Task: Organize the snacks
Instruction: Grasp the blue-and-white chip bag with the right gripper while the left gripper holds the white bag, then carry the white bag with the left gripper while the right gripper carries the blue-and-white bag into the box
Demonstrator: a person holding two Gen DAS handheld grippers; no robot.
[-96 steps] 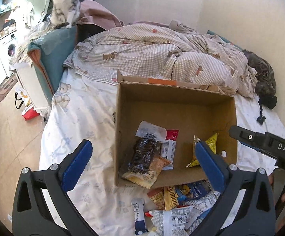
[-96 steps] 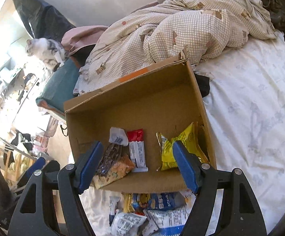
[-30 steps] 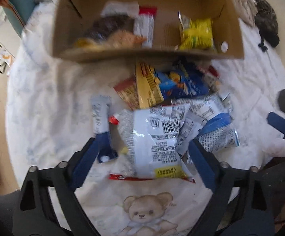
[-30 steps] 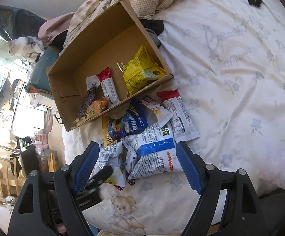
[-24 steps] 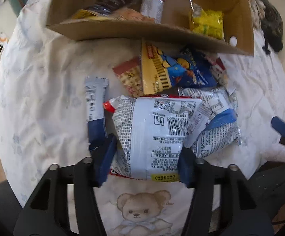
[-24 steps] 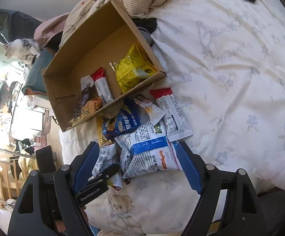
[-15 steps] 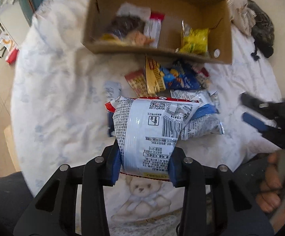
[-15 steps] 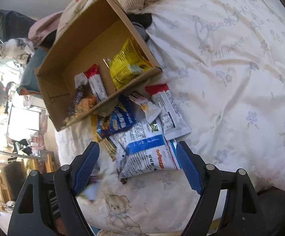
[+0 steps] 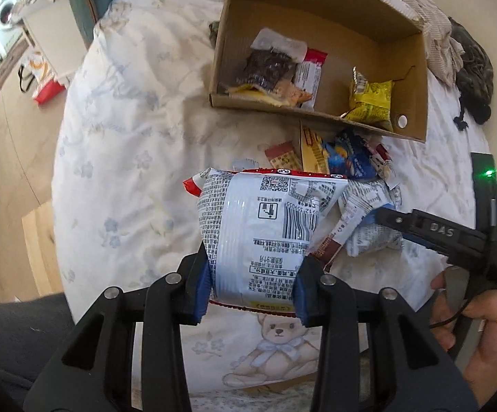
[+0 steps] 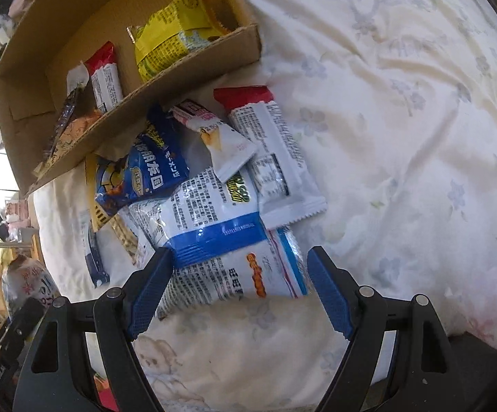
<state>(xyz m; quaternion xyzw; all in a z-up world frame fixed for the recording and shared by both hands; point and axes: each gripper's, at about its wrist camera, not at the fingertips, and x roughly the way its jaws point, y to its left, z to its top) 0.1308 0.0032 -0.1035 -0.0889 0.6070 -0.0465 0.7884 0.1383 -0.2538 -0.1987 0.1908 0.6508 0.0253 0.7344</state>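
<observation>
My left gripper (image 9: 252, 274) is shut on a large white snack bag with black print and a red edge (image 9: 265, 223), held above the bed. The cardboard box (image 9: 409, 79) lies beyond it with a dark packet (image 9: 265, 67), a red-and-white bar (image 9: 308, 72) and a yellow bag (image 9: 368, 98) inside. My right gripper (image 10: 238, 274) is open, its jaws on either side of a white-and-blue bag (image 10: 221, 237) in the pile on the sheet. The pile also holds a blue bag (image 10: 142, 168) and a red-topped white bar (image 10: 272, 144).
The bed has a white floral sheet with a teddy bear print (image 9: 279, 343). A checked quilt (image 9: 434, 17) and dark clothing (image 9: 471, 68) lie behind the box. The floor (image 9: 4, 144) drops off to the left. My right gripper shows in the left view (image 9: 437, 233).
My left gripper closed on the large white bag and lifted it off the pile toward the box. My right gripper moved down closer to the white-and-blue bag, still open.
</observation>
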